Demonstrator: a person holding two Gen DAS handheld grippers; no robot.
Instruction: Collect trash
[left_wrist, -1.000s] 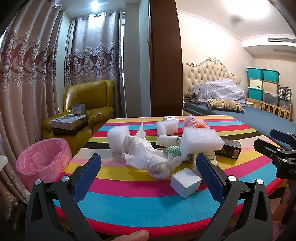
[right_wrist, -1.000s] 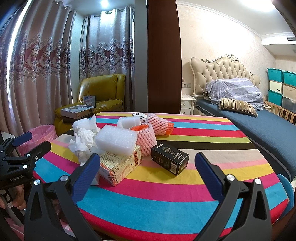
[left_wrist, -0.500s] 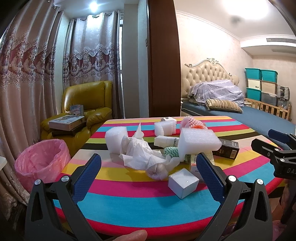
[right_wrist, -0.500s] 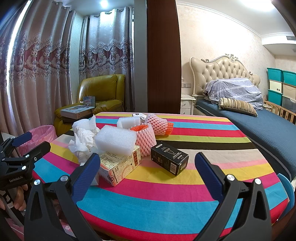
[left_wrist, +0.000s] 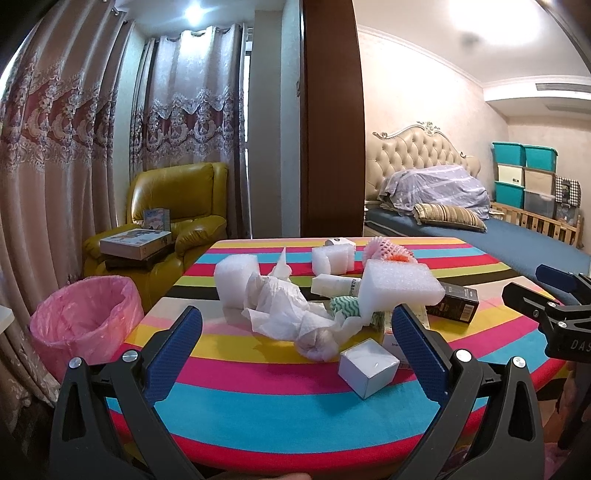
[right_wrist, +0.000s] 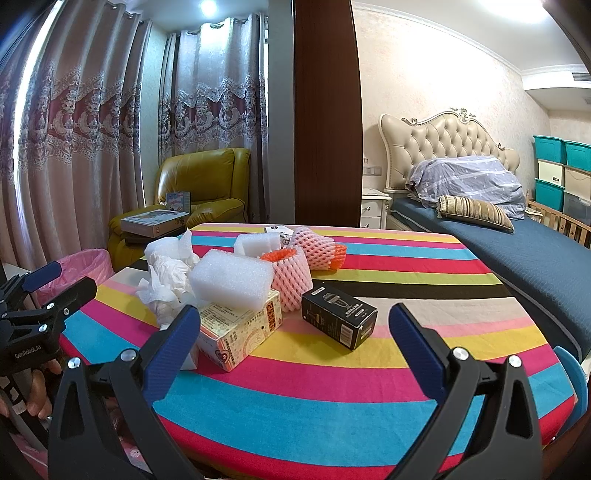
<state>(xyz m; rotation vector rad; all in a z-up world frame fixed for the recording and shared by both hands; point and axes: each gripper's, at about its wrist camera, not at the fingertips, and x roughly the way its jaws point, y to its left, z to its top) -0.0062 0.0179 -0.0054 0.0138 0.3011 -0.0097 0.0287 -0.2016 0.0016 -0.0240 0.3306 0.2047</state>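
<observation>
On the striped table (left_wrist: 280, 413) sits a pile of trash: a foam block (right_wrist: 232, 277) atop a printed carton (right_wrist: 240, 328), crumpled tissue (left_wrist: 284, 310), 2 pink fruit nets (right_wrist: 291, 278), a black box (right_wrist: 338, 320), a small white box (left_wrist: 367, 366). Left of the table stands a pink-lined bin (left_wrist: 83, 325). Both the left gripper (left_wrist: 297, 341) and right gripper (right_wrist: 293, 339) hover near the table's front edge, jaws wide, holding nothing

Both your wrist cams look across the striped table (left_wrist: 280, 410) toward the curtains, left one nearer the pink bin (left_wrist: 83, 325); both share the foam block (right_wrist: 232, 277).
</observation>
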